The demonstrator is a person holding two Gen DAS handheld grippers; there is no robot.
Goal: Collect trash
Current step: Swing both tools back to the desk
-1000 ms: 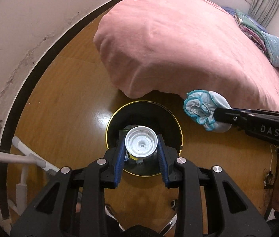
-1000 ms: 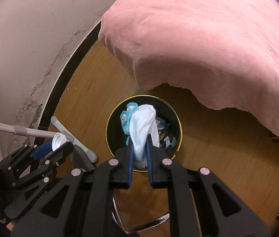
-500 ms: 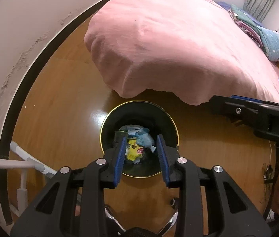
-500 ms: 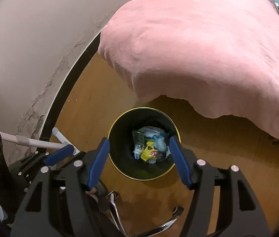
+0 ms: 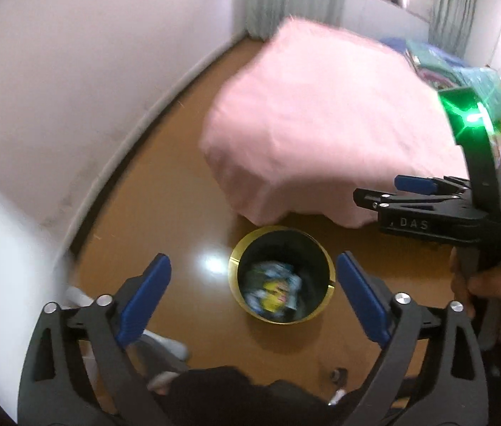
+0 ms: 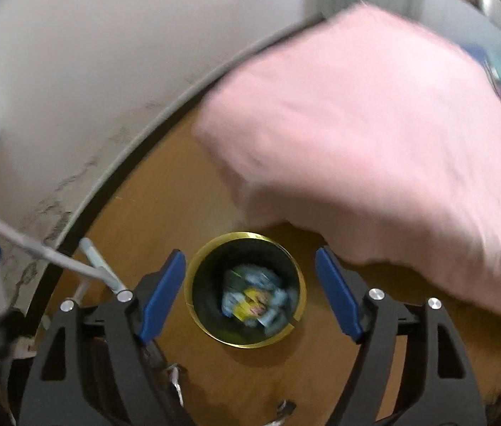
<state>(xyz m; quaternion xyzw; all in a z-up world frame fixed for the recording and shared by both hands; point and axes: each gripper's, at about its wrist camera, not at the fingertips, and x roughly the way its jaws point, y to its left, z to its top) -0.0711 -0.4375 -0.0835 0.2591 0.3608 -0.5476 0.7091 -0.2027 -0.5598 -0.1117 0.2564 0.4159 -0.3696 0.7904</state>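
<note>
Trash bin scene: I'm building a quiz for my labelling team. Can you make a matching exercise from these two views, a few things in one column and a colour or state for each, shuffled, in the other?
Things:
1. trash bin
2. bed cover
3. left tool
4. light on the right tool

Colours or states:
A. green
B. pink
C. open and holding nothing
D. black with a gold rim, crumpled trash inside

Pairs: 1-D, 2-B, 3-C, 4-A
</note>
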